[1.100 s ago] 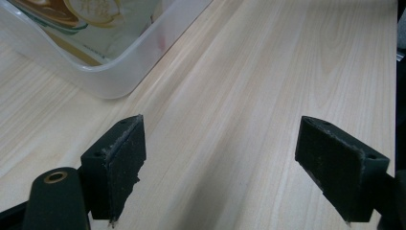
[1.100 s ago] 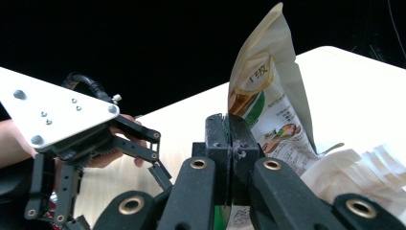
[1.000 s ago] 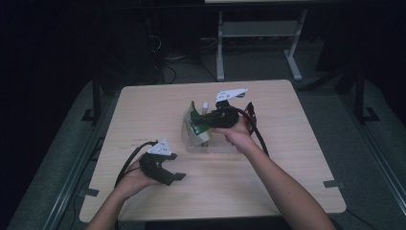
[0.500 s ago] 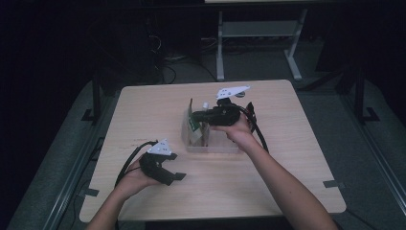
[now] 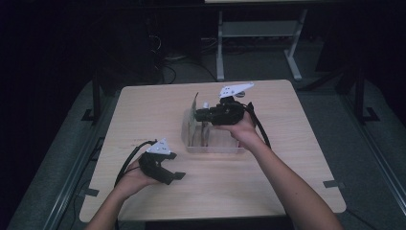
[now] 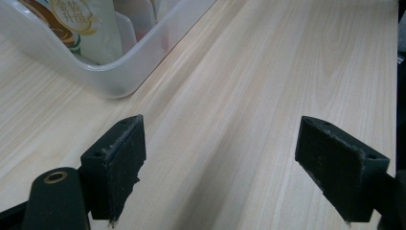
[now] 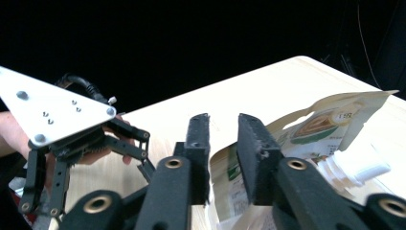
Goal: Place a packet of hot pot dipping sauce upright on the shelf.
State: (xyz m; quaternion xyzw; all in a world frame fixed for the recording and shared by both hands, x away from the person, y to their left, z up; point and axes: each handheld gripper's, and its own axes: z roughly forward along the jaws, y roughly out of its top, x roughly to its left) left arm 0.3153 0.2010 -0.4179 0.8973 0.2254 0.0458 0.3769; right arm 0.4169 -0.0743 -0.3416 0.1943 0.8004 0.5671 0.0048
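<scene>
A clear plastic bin (image 5: 213, 146) sits mid-table with a printed spout pouch (image 5: 195, 103) standing at its left end. My right gripper (image 5: 198, 115) hovers over the bin, its tips right beside the pouch. In the right gripper view its jaws (image 7: 222, 120) stand a narrow gap apart with nothing clamped, and the pouch (image 7: 330, 124) with its white spout (image 7: 356, 167) lies just beyond them. My left gripper (image 5: 173, 176) rests low over the table's front left, wide open (image 6: 222, 129) and holding nothing. The bin's rounded corner (image 6: 110, 81) lies ahead of it.
The wooden table (image 5: 297, 158) has bare surface around the bin. A white desk frame (image 5: 258, 33) stands on the floor beyond the far edge. In the right gripper view the left gripper (image 7: 72, 139) shows farther off.
The right gripper has moved slightly left and up over the bin. The pouch went from tilted at the gripper to standing at the bin's left end. The left gripper has stayed put.
</scene>
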